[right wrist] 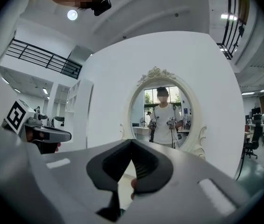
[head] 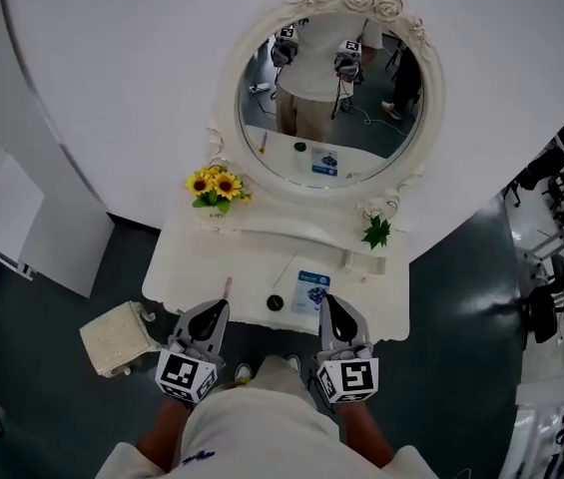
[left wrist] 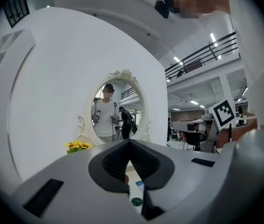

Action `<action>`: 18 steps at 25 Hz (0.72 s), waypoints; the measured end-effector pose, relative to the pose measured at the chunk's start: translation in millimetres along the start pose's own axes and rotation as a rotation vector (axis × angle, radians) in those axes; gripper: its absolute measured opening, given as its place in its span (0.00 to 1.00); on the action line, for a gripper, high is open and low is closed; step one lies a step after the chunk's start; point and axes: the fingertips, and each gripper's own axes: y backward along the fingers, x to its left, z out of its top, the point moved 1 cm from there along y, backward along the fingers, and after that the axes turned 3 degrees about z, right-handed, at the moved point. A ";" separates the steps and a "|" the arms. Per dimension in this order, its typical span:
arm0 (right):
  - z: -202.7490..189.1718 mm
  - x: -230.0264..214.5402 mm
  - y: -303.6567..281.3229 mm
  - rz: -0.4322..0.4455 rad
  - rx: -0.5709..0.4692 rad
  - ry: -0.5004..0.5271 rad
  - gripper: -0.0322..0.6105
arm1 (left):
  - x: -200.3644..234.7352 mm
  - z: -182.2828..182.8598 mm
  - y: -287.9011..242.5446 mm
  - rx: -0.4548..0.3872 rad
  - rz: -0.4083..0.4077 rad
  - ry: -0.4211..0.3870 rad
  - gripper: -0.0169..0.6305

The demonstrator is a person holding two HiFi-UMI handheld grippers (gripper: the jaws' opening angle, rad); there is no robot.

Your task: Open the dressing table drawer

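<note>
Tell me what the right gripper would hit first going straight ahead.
Most likely the oval mirror, around its lower left frame. The right gripper, jaws shut, points level above the dressing table top, with nothing nearer in line; depth is uncertain.

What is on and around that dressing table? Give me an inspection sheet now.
Surface: white table top, mostly bare.
Job's things: drawer hidden under the front edge; no handle seen.
Clutter: sunflowers, green sprig, blue card, small dark round thing, pink stick.
Grippers: left claw and right claw both shut, empty, over the front edge.
Cables: nothing seen on the table.
Surroundings: oval mirror, curved white wall, cushioned stool at left, dark floor.
</note>
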 end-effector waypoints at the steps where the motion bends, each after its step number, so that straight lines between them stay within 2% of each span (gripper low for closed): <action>1: -0.9 2.4 3.6 -0.005 0.005 -0.004 0.07 | 0.5 1.5 3.6 -0.002 0.000 -0.003 0.04; 18: 14.6 24.4 16.4 -0.021 -0.021 0.001 0.07 | -4.5 9.7 25.1 -0.024 -0.046 -0.012 0.04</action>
